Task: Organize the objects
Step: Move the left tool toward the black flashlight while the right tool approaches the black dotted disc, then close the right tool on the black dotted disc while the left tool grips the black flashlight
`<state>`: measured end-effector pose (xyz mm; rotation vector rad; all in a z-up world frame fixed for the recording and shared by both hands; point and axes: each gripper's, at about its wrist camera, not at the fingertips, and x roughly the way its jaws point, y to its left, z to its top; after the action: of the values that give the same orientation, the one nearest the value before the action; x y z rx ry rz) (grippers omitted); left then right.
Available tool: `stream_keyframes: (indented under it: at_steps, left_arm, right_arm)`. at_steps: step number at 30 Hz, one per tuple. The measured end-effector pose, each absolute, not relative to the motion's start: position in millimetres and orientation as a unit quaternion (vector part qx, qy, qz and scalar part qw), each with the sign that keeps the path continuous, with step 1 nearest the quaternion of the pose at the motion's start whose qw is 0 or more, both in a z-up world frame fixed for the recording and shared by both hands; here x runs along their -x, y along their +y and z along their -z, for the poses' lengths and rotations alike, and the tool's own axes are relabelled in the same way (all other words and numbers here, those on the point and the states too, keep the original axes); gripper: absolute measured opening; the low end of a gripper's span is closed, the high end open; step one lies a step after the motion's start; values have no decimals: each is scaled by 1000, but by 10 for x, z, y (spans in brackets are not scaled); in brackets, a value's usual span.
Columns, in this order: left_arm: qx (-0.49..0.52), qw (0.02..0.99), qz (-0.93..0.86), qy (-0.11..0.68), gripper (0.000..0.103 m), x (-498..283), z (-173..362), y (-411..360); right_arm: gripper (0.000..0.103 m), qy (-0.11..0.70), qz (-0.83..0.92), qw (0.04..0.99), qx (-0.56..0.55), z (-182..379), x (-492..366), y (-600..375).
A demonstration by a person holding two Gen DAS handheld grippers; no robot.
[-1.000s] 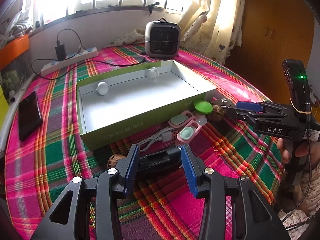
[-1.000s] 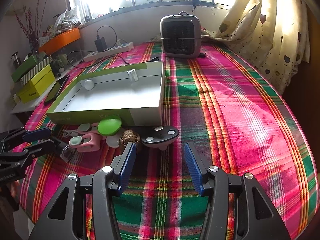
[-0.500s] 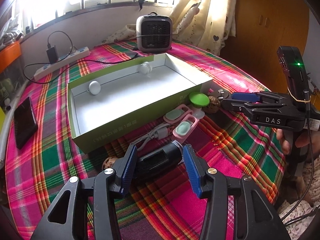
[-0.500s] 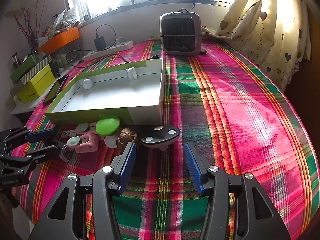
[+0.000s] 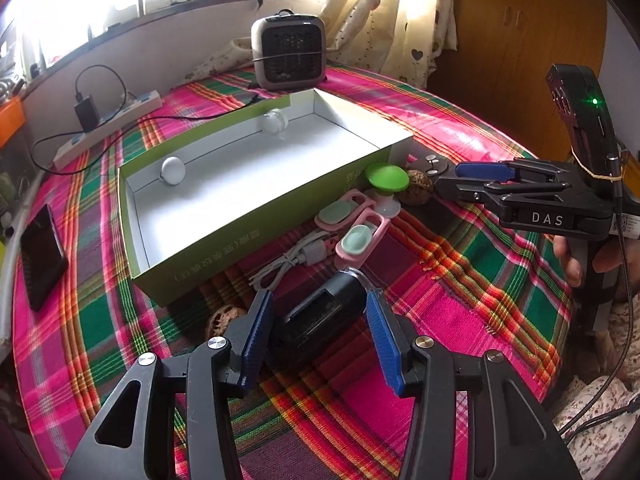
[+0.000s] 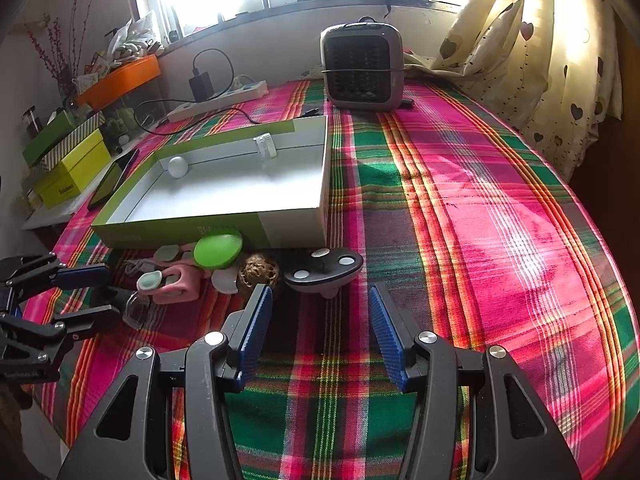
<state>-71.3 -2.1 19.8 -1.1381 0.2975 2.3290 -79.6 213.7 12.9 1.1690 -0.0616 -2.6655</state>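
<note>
1. A black gadget (image 5: 320, 314) lies on the plaid cloth (image 5: 460, 308) between the blue pads of the left tongs (image 5: 318, 334). The left pad (image 5: 258, 332) sits right at the gadget; the right pad (image 5: 380, 340) stands a bit apart from it. These tongs are wide and not squeezing.
2. The right tongs (image 6: 318, 328) are open too, with only cloth between the pads. A black disc (image 6: 324, 268) with white dots lies just ahead of them.
3. A green box (image 5: 256, 216) sits past the gadget. Along its near wall lie a white cable (image 5: 292, 258), two pink clips (image 5: 356, 228), a green lid (image 5: 386, 178) and a walnut (image 5: 418, 190).
4. Only the left view shows the gadget whole, a second walnut (image 5: 222, 320) beside the left pad, and fingers (image 5: 568, 258) holding the right tongs' handle.
5. Only the right view shows the yellow boxes (image 6: 72, 168) and orange tray (image 6: 120, 80) at the far left.
6. Both tongs tip down toward the cloth. The heater (image 6: 362, 66) stands far back.
</note>
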Motion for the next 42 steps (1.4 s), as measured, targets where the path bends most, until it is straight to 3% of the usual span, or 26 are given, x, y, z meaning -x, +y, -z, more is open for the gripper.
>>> stream_keyframes:
  at_steps: [11,25,42]
  left_arm:
    - [428,306,-843,107,46,486,-173,96]
    - [441,259,-859,32,46,567,-102,69]
    - [437,232,-868,32,46,596,-92,100]
  right_arm:
    - [52,-17,908,122,-401,-128,783,2096]
    - [52,-8,910,102,-403,-142,910,2161]
    - [51,13,898,104,-428,-75,1074,2112]
